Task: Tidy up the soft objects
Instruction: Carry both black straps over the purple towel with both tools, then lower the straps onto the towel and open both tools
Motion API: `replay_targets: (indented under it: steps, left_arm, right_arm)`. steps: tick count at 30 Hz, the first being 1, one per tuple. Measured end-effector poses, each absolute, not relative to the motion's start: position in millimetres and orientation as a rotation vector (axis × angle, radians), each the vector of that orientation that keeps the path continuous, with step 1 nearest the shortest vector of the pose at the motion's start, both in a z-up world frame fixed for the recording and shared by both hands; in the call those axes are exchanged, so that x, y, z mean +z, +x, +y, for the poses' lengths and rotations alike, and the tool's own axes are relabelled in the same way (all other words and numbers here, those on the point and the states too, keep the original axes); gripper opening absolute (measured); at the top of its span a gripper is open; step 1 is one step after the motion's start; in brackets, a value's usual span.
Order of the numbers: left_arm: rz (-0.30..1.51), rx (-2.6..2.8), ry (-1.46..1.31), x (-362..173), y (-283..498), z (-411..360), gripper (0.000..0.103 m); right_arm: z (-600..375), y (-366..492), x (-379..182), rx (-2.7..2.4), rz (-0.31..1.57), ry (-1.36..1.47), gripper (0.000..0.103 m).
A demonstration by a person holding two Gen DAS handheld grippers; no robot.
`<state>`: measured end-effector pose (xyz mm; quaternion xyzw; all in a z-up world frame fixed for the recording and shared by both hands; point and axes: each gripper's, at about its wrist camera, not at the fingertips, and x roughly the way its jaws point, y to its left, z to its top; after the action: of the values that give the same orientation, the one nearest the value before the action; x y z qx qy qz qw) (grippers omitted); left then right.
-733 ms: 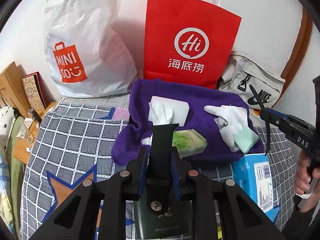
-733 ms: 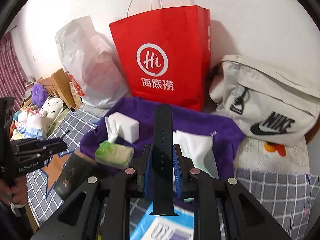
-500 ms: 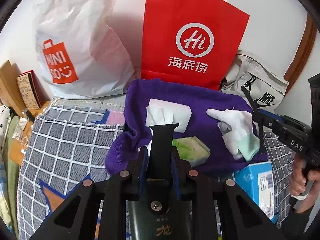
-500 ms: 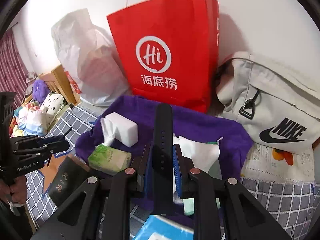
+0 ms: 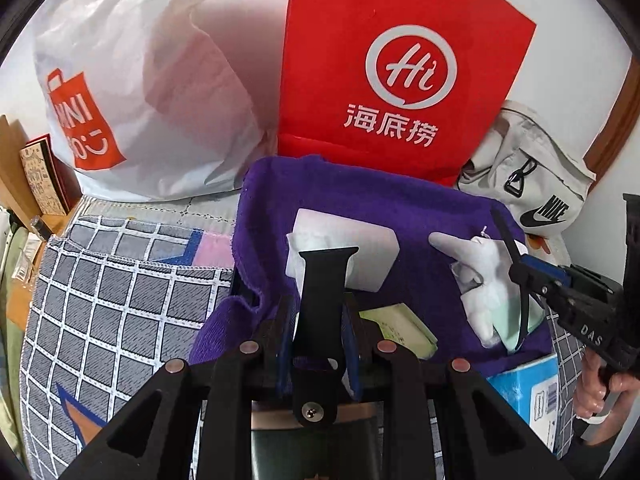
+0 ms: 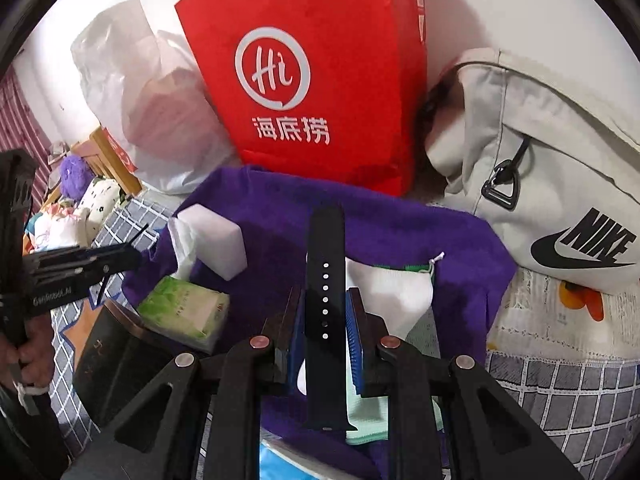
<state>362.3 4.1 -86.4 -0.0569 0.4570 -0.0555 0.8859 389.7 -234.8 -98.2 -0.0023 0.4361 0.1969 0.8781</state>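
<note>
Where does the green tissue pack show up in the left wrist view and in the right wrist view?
Left wrist view: green tissue pack lies lower centre, right of the left gripper, on the purple towel.
Right wrist view: the pack lies lower left, at the towel's left edge.
Shared landmark: the white sponge block just behind it.

A towel (image 6: 420, 232) is lying in front of a paper bag (image 6: 320, 60), with a plastic bag (image 6: 132, 92) standing to its left and a backpack (image 6: 540, 168) to its right; a sponge block (image 6: 216, 240), tissue pack (image 6: 184, 312) and glove (image 6: 392, 296) are resting on the towel
</note>
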Motion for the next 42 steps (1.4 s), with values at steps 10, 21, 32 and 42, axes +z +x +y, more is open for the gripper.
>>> replay_targets:
  steps: [10,21,32,42]
  left_arm:
    - [0.989,-0.119,-0.147,-105.6,386.8,1.4,0.022]
    - [1.023,-0.130,-0.148,-116.9,399.4,2.1,0.022]
    - [1.025,-0.134,-0.183,-106.9,392.6,12.1,0.037]
    - [0.942,-0.107,-0.165,-65.9,343.6,22.8,0.043]
  right_arm:
    - [-240.8,402.9,-120.5,0.391,0.976,0.023,0.020]
    - [-240.6,411.0,-130.4,0.374,1.004,0.033,0.021]
    - [-242.6,402.5,-114.2,0.420,0.960,0.076,0.060]
    - [-218.1,355.7,-76.0,0.406,0.896,-0.008,0.061]
